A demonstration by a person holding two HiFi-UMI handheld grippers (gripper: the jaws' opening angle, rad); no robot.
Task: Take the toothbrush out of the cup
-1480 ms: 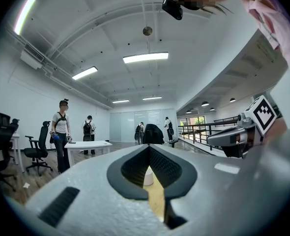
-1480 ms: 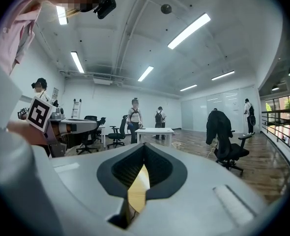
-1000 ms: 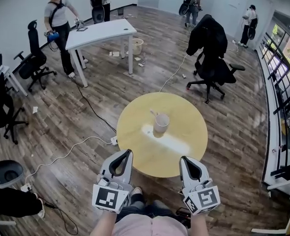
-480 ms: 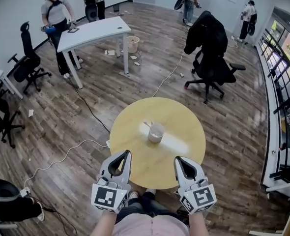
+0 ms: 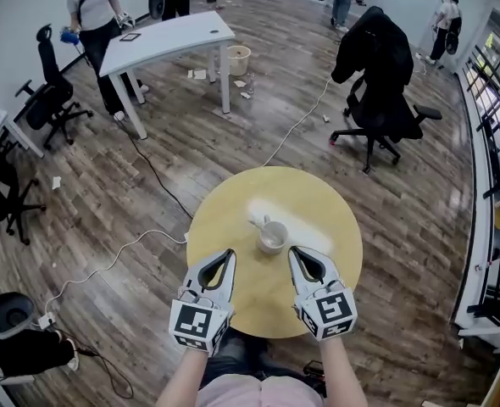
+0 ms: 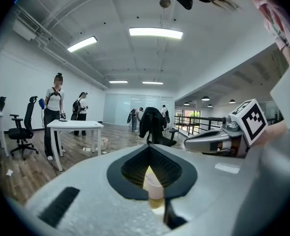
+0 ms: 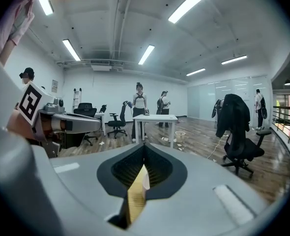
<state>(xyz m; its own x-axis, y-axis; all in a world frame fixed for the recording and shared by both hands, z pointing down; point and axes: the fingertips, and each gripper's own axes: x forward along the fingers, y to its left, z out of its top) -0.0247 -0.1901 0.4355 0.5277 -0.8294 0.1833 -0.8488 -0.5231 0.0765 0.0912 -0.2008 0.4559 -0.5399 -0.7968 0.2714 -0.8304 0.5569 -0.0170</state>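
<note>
A white cup (image 5: 273, 236) stands near the middle of the round yellow table (image 5: 326, 227). The toothbrush (image 5: 258, 222) leans out of it toward the upper left. My left gripper (image 5: 228, 253) is over the table's near part, left of the cup and short of it, jaws shut and empty. My right gripper (image 5: 293, 251) is just right of the cup, also shut and empty. In the left gripper view the cup (image 6: 154, 187) shows through the slit behind the jaws. The right gripper view shows only a sliver of the cup (image 7: 145, 180) and the table (image 7: 134, 200).
A white desk (image 5: 169, 42) and a waste bin (image 5: 239, 58) stand farther back. A black office chair with a jacket (image 5: 380, 66) is at the back right. A cable (image 5: 131, 248) runs across the wooden floor left of the table. People stand along the far wall; a railing (image 5: 496, 125) borders the right.
Both grippers have moved forward over the table, so their tips now flank the cup's near side. The cup and toothbrush have stayed in place.
</note>
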